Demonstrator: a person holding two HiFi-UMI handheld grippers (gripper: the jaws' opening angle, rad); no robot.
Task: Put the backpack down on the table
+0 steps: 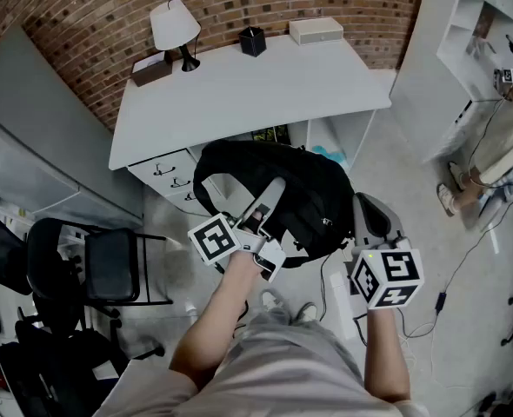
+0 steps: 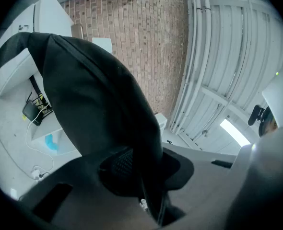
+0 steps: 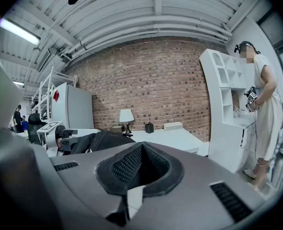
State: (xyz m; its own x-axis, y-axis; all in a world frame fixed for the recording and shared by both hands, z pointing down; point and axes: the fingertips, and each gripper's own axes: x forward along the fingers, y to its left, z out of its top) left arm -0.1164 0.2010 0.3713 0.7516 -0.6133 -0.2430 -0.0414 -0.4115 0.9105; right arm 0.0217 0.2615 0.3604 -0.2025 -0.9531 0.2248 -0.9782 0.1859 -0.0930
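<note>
Left tongs [image 1: 265, 200], at frame centre, are clamped on a strap of the black backpack [image 1: 309, 189], which hangs just below the near edge of the white table [image 1: 265, 94], not on it. Right tongs [image 1: 371, 220], lower right, are closed together and empty.

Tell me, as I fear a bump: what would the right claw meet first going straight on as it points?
Probably the white table, though depth is unclear; the backpack hangs left of that line.

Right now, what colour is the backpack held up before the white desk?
The soft fabric backpack is plain black; the head view shows it best.
</note>
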